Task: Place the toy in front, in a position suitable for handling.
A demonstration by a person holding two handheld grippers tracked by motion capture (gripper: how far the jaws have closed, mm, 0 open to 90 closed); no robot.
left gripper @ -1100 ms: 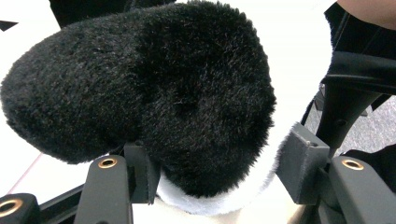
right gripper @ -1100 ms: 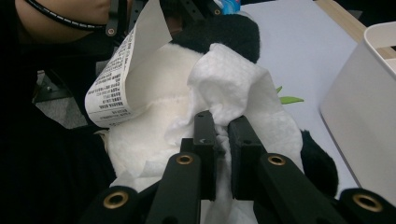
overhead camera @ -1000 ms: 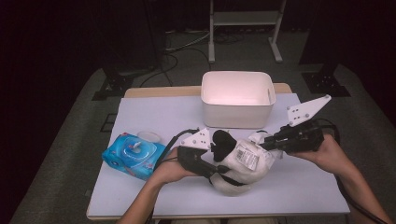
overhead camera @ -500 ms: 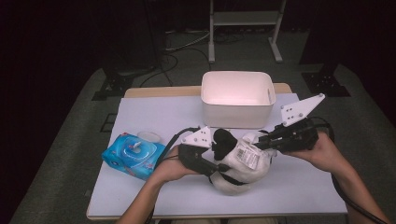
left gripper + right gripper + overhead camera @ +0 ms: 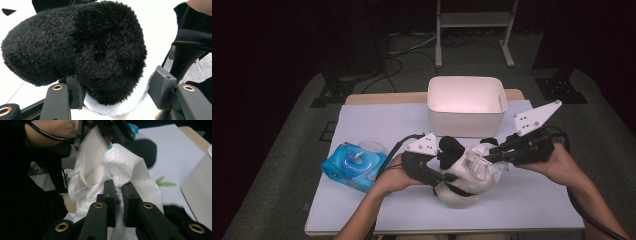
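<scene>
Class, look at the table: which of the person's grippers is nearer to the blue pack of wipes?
Left. The left gripper holds the plush toy just right of the blue pack of wipes; the right gripper is farther right, beyond the toy.

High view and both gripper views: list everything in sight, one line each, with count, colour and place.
plush toy: one, black and white, front middle of the table, held between both grippers
wipe: one, white, against the plush toy, pinched by the right gripper
tag: one, white with print, on the plush toy beside the wipe
wipes pack: one, blue, left part of the table
bin: one, white, far middle of the table
table: one, pale top
left gripper: one, black, around the plush toy's black limb
right gripper: one, black, shut on the wipe
</scene>
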